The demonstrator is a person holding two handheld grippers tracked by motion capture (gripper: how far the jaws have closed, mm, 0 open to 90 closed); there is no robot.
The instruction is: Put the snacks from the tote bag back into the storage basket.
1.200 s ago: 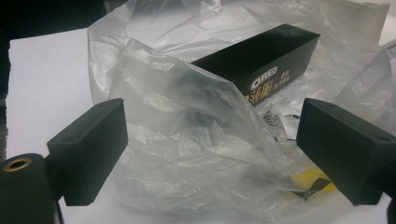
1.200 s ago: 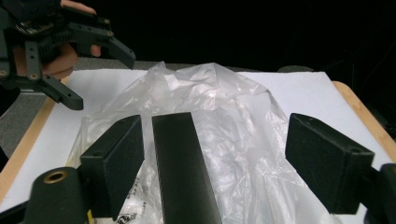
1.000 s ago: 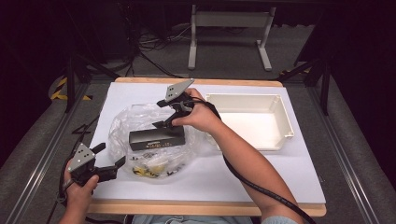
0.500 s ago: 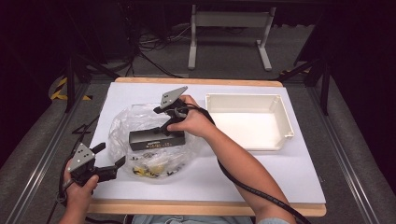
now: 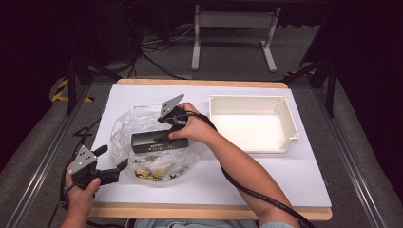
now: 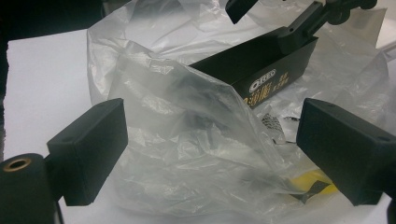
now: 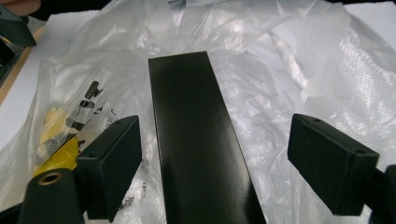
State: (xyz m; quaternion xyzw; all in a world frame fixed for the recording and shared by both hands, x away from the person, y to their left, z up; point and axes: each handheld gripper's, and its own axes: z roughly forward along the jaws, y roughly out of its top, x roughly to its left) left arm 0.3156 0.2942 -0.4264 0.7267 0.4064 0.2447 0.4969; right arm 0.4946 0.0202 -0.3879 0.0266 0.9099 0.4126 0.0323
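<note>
A long black box with gold print lies on a crumpled clear plastic bag at the table's left middle. My right gripper points down over the box's right end. In the right gripper view the box runs between the open jaws, clear of both pads; these jaws have just been opening wider. My left gripper rests at the bag's near-left corner, open. In the left gripper view its jaws stand on either side of loose plastic without pressing it, with the box beyond.
Small yellow and printed packets lie inside the bag near its front. An empty white tray stands at the right of the white table sheet. A cable trails from the right gripper along the forearm.
My right hand has sunk and shifted left, down onto the black box. The left gripper has stayed where it was.
</note>
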